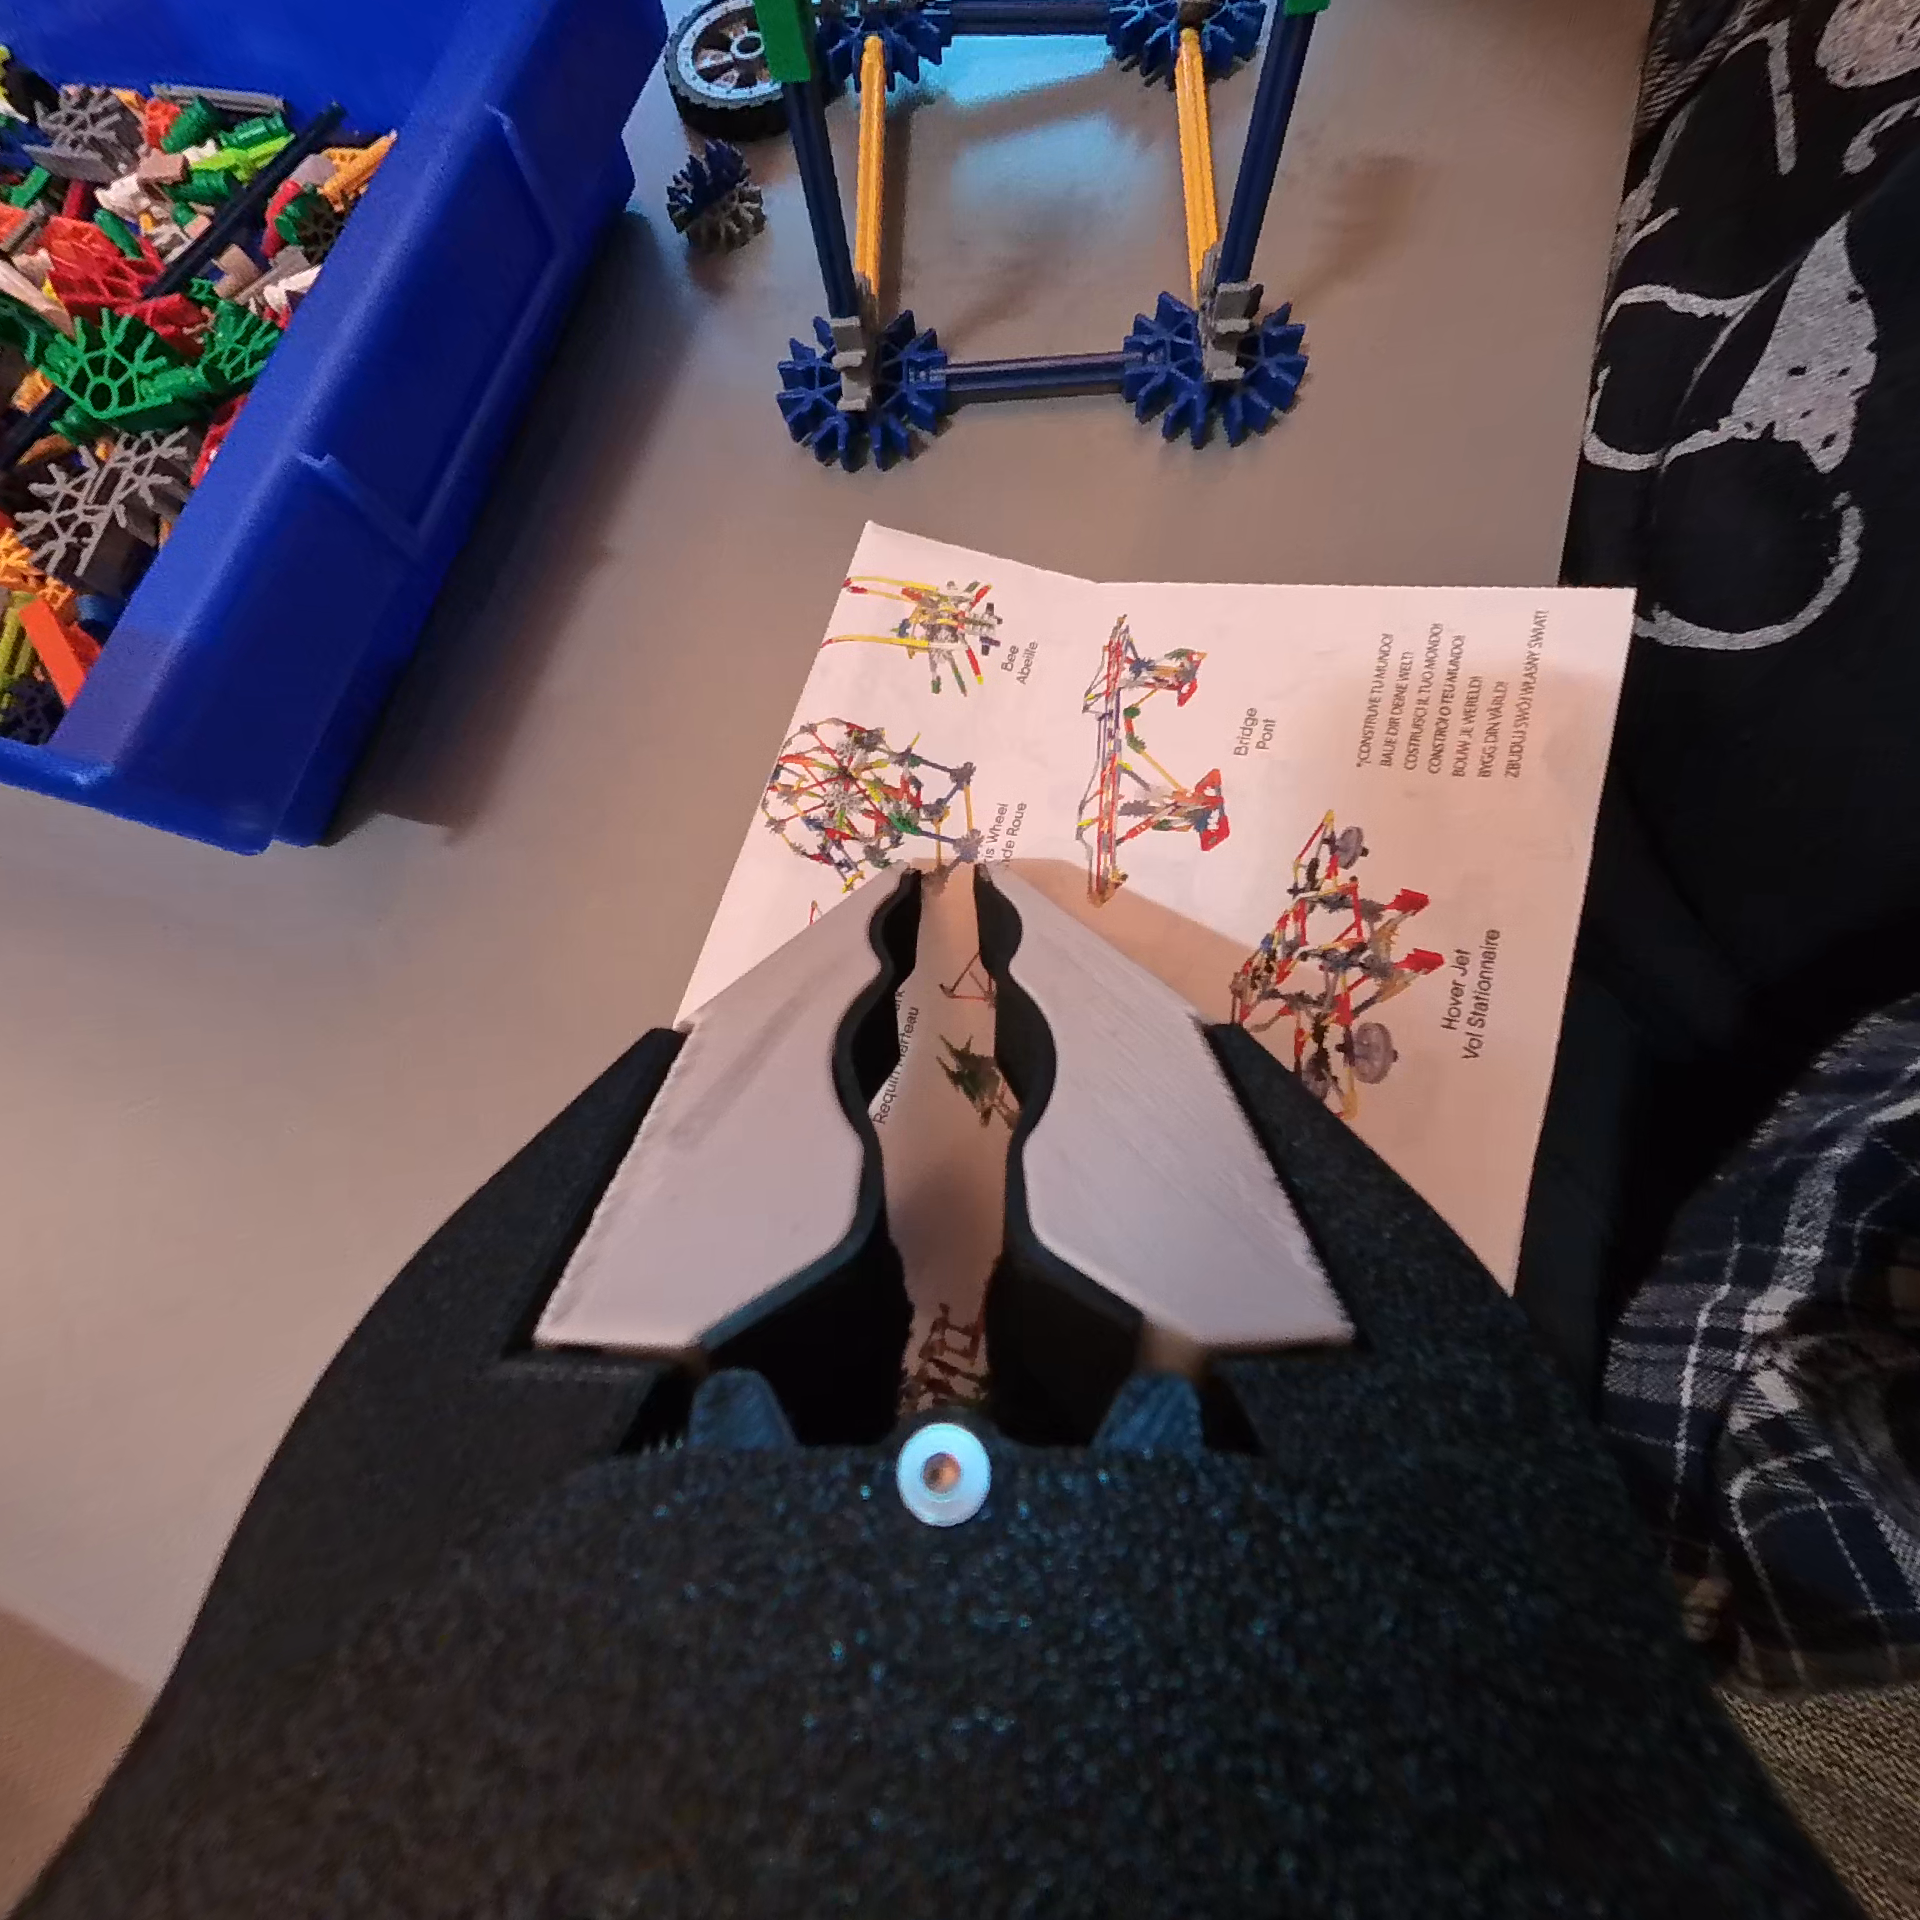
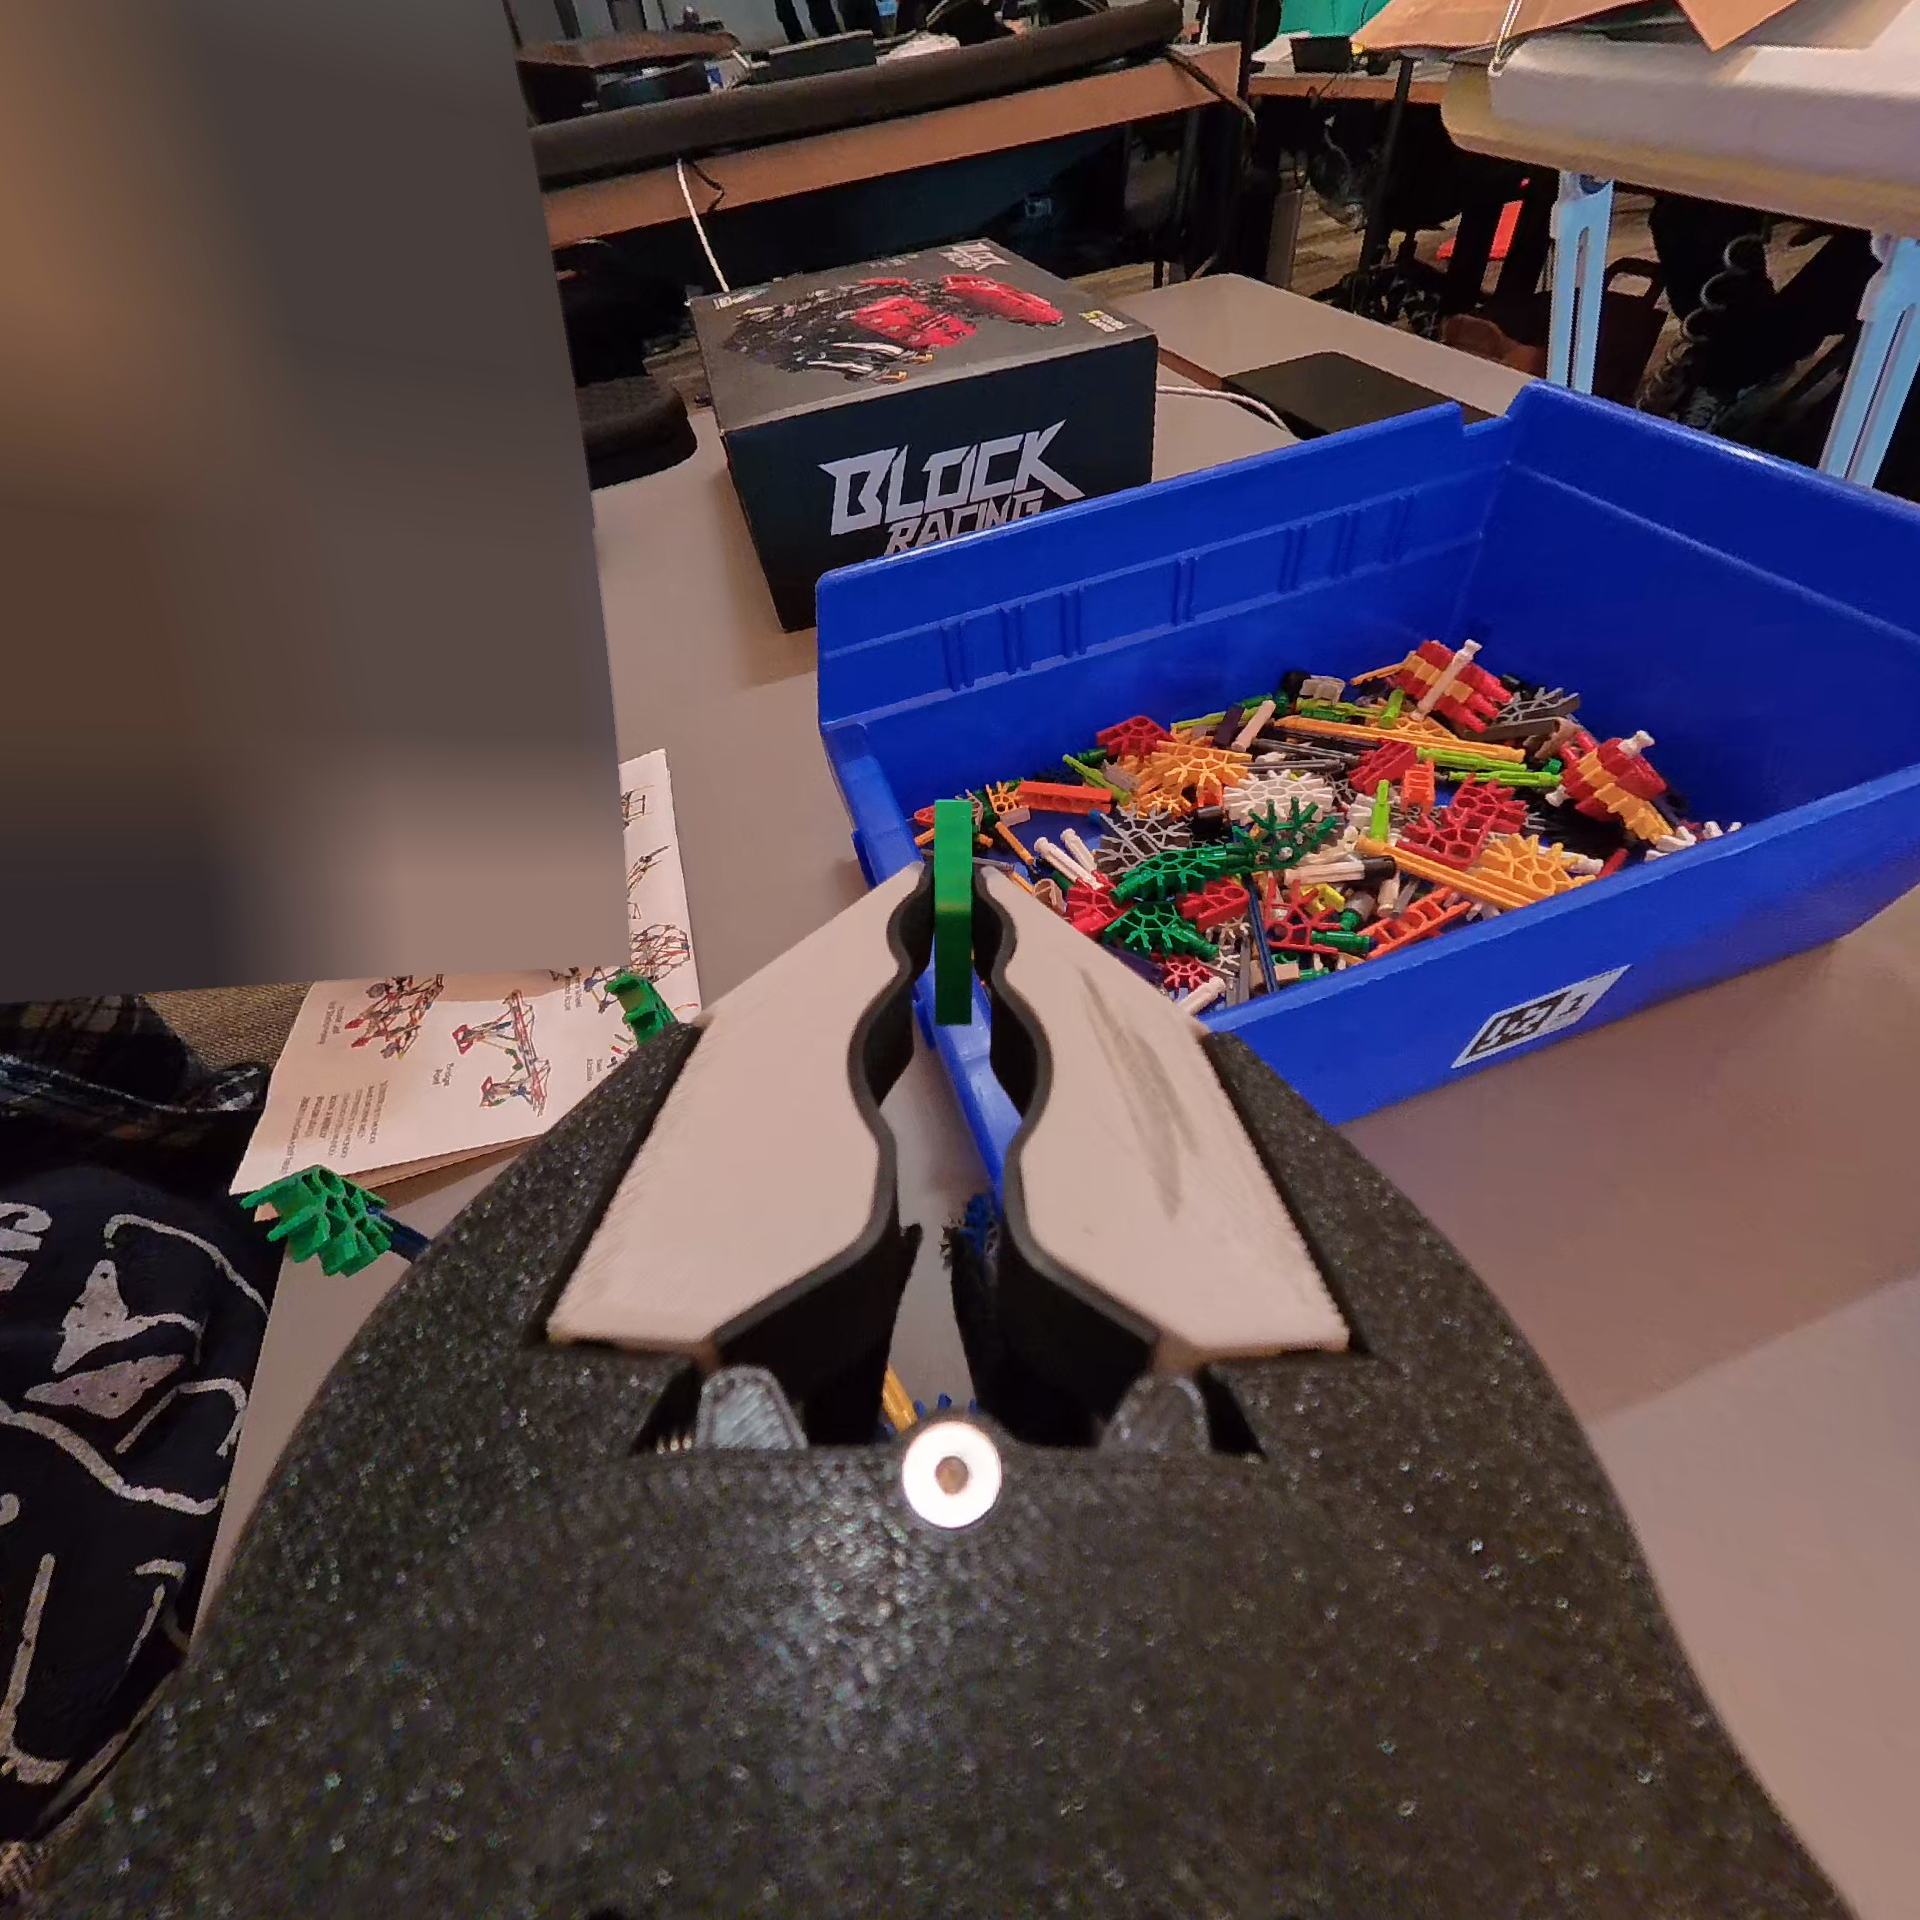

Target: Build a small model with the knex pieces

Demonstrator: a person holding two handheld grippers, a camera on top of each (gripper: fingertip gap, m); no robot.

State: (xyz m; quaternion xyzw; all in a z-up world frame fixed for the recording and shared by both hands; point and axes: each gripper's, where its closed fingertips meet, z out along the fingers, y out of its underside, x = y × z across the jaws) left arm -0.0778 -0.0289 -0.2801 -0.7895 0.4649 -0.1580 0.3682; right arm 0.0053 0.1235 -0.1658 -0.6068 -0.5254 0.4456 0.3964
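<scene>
Left gripper (image 1: 945,873): empty, fingers drawn almost together with only a narrow slit between the tips, hanging over the near left part of an open instruction booklet (image 1: 1195,769). Whether the tips touch the paper cannot be told. Booklet lying flat on the grey table (image 1: 416,1039), pages printed with coloured pictures of models. Right of the booklet, at the table edge, dark printed cloth (image 1: 1766,416) and plaid fabric (image 1: 1787,1299).

Beyond the booklet, a rod-and-connector frame (image 1: 1039,260): blue and yellow rods, blue toothed connectors at the near corners, green pieces at the far top, a black wheel (image 1: 727,73) at its far left. Just left of the frame, a small loose blue-and-grey connector (image 1: 715,197). Far left, a blue bin (image 1: 364,468) heaped with mixed coloured building pieces.

Right gripper (image 2: 951,878): clamped on a flat green piece (image 2: 953,914), held upright and edge-on between the fingertips, just over the near left corner of the blue bin (image 2: 1195,582). Coloured pieces (image 2: 1330,831) piled on the bin floor; a white square-patterned sticker (image 2: 1538,1023) on the near wall. Low left of the gripper, a green connector (image 2: 327,1216) on a blue rod, with the booklet (image 2: 436,1070) beside it. Farther off, behind the bin, a dark cardboard box (image 2: 935,436) with a red car pictured on top.
</scene>
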